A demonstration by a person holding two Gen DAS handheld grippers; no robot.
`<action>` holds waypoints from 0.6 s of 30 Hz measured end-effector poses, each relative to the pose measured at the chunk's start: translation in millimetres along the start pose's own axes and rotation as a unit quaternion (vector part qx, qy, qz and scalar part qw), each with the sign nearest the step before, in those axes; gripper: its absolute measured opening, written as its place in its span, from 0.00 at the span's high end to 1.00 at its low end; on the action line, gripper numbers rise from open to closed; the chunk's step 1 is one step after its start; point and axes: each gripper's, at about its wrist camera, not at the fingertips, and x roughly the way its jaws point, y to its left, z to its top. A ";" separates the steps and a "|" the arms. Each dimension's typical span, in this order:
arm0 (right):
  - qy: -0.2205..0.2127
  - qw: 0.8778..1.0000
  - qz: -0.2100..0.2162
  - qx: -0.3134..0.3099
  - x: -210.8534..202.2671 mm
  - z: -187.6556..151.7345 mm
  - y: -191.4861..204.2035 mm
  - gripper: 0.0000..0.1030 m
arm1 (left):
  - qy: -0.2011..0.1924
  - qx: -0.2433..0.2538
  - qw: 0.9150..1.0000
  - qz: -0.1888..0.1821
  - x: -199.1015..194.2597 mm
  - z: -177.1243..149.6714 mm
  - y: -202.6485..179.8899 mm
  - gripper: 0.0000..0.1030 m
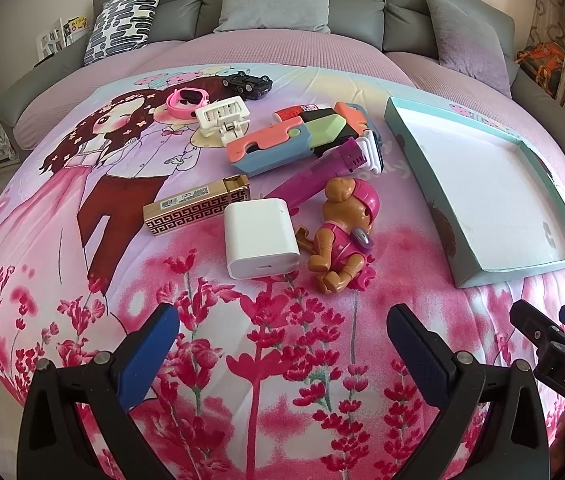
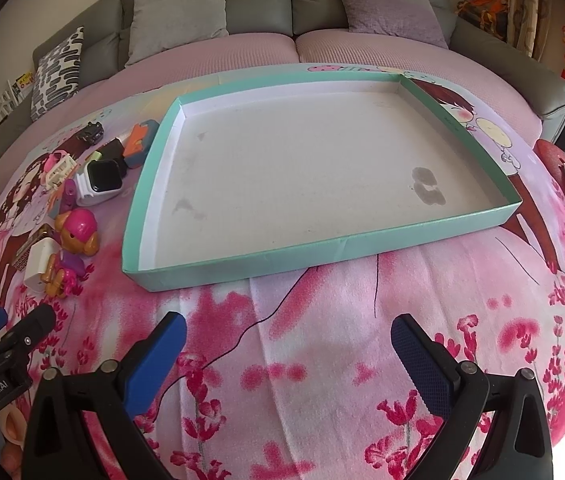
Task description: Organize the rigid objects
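Here, I hold both grippers low over the near edge of the bed (image 1: 62, 240), each spread wide and gripping nothing: left gripper (image 1: 282, 344), right gripper (image 2: 288, 352). A teal tray (image 2: 242, 268) lies empty toward the bed's right side. Left of it lies a cluster of toys: a white charger (image 1: 260, 238) just beside a brown-and-pink puppy figure (image 1: 342, 236), a patterned gold box (image 1: 196, 210), a smartwatch (image 2: 98, 182), and a black toy car (image 1: 248, 82) nearest the sofa.
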 end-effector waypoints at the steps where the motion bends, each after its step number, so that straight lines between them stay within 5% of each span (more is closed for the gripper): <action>1: 0.000 1.000 0.001 0.000 0.0 0.0 0.0 0.00 | 0.000 -0.001 1.000 0.000 0.0 -0.1 -0.3 0.00; 18: -0.006 1.000 0.001 -0.001 -1.6 0.0 0.2 0.00 | -0.001 -0.002 1.000 0.001 0.4 0.9 -2.6 0.00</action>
